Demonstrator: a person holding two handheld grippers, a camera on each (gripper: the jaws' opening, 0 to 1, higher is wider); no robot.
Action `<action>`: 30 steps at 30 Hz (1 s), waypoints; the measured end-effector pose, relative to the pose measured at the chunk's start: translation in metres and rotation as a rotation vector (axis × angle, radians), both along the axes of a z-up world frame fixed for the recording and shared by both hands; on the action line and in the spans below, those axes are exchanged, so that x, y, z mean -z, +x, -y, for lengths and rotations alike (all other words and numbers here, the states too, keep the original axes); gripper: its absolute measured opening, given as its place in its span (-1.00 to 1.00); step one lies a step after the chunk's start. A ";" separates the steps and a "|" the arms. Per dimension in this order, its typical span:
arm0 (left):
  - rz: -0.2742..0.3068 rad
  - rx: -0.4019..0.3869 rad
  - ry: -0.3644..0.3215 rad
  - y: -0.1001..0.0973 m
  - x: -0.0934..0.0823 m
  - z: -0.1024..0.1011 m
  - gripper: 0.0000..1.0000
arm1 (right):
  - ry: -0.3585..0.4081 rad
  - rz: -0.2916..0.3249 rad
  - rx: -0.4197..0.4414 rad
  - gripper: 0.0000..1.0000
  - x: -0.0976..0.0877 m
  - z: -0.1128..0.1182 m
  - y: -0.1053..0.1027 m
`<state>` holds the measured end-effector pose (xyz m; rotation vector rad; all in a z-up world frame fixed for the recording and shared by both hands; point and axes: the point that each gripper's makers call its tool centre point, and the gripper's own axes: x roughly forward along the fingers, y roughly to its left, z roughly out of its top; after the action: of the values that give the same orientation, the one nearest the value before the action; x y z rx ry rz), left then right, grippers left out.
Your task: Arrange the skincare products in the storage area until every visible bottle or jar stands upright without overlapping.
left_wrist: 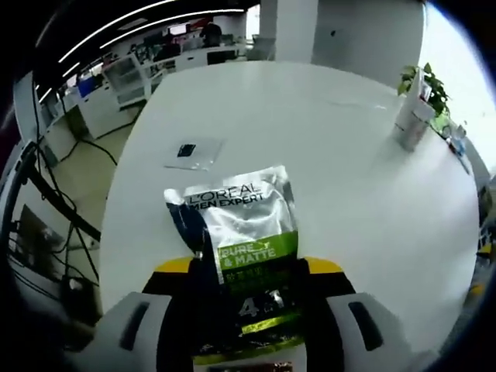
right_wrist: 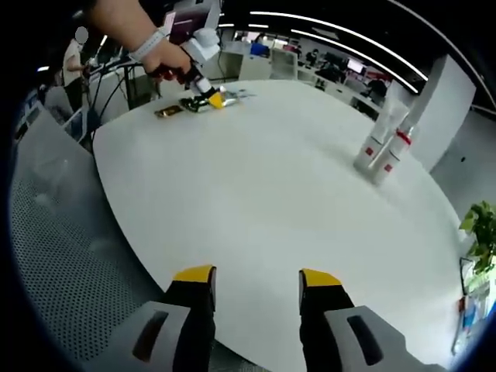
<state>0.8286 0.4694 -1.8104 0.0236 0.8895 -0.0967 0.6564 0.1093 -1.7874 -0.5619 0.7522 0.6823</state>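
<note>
A silver and green L'Oreal Men Expert sachet (left_wrist: 244, 232) lies flat on the white table (left_wrist: 349, 201). My left gripper (left_wrist: 246, 267) is open, and its yellow-tipped jaws straddle the sachet's lower half. In the right gripper view that left gripper (right_wrist: 208, 93) is held by a person's hand (right_wrist: 159, 54) low over the sachet (right_wrist: 194, 105) at the table's far edge. Two white tubes with red labels (right_wrist: 381, 155) stand upright at the right. My right gripper (right_wrist: 256, 279) hangs open over the near rim, with nothing between its jaws.
A small flat clear packet (left_wrist: 192, 153) lies beyond the sachet. A white tube (left_wrist: 411, 116) stands near a potted plant (left_wrist: 425, 81) at the table's far right. Office desks line the background, and a grey mesh surface (right_wrist: 54, 232) sits beside the table (right_wrist: 271, 201).
</note>
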 end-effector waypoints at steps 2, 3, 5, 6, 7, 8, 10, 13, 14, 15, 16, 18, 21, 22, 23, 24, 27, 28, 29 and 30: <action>0.003 0.010 0.000 -0.001 0.000 0.001 -0.10 | 0.011 0.008 0.001 -0.24 -0.002 -0.001 0.001; 0.004 0.016 0.000 -0.001 0.001 0.002 -0.11 | 0.010 0.008 0.000 -0.25 -0.002 -0.001 0.001; 0.006 0.018 -0.001 0.000 0.001 0.001 -0.12 | -0.001 0.003 -0.002 -0.25 -0.001 0.000 0.000; 0.004 0.019 0.000 0.000 0.001 0.002 -0.13 | -0.001 0.003 -0.002 -0.25 -0.001 0.000 0.000; 0.003 0.024 0.000 0.000 0.001 0.002 -0.14 | 0.003 0.006 0.000 -0.25 -0.001 -0.001 0.001; 0.003 0.025 -0.001 0.000 0.001 0.002 -0.15 | 0.003 0.005 0.000 -0.25 -0.001 -0.001 0.001; 0.010 0.039 -0.003 -0.001 0.001 0.002 -0.17 | -0.003 0.005 -0.001 -0.26 -0.001 0.000 0.001; 0.021 0.044 -0.012 -0.005 0.001 0.002 -0.25 | -0.001 0.009 0.002 -0.26 -0.001 0.000 0.001; 0.026 0.047 -0.014 -0.006 0.000 0.001 -0.27 | -0.003 0.008 0.003 -0.26 -0.001 0.001 0.001; 0.025 0.054 -0.016 -0.008 0.000 0.002 -0.29 | -0.005 0.007 0.003 -0.26 -0.001 0.001 0.001; 0.020 0.055 -0.023 -0.009 0.001 0.003 -0.31 | -0.006 0.008 0.002 -0.27 -0.001 0.001 0.001; 0.011 0.057 -0.036 -0.011 0.000 0.006 -0.36 | -0.007 0.010 0.001 -0.29 -0.001 0.001 0.002; 0.007 0.085 -0.059 -0.012 -0.003 0.011 -0.48 | -0.007 0.014 0.001 -0.31 -0.002 0.001 0.002; 0.005 0.030 -0.148 -0.013 -0.007 0.017 -0.52 | -0.009 0.013 0.000 -0.31 -0.002 0.002 0.002; -0.002 0.017 -0.158 -0.015 -0.007 0.017 -0.53 | -0.009 0.012 -0.001 -0.31 -0.002 0.001 0.002; 0.002 0.038 -0.128 -0.016 -0.008 0.015 -0.56 | -0.009 0.013 -0.002 -0.31 -0.002 0.001 0.002; 0.009 0.101 -0.120 -0.022 -0.016 0.026 -0.64 | -0.011 0.011 -0.002 -0.31 -0.001 0.001 0.002; 0.019 0.115 -0.128 -0.023 -0.019 0.030 -0.66 | -0.011 0.010 -0.002 -0.31 -0.001 0.001 0.002; 0.036 0.117 -0.158 -0.025 -0.025 0.037 -0.67 | -0.011 0.010 -0.002 -0.31 -0.001 0.001 0.002; 0.046 0.120 -0.163 -0.026 -0.029 0.039 -0.69 | -0.011 0.010 -0.002 -0.31 -0.001 0.001 0.002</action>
<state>0.8023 0.4305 -1.7812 -0.0726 0.8313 -0.2797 0.6581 0.1085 -1.7860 -0.5754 0.7462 0.6770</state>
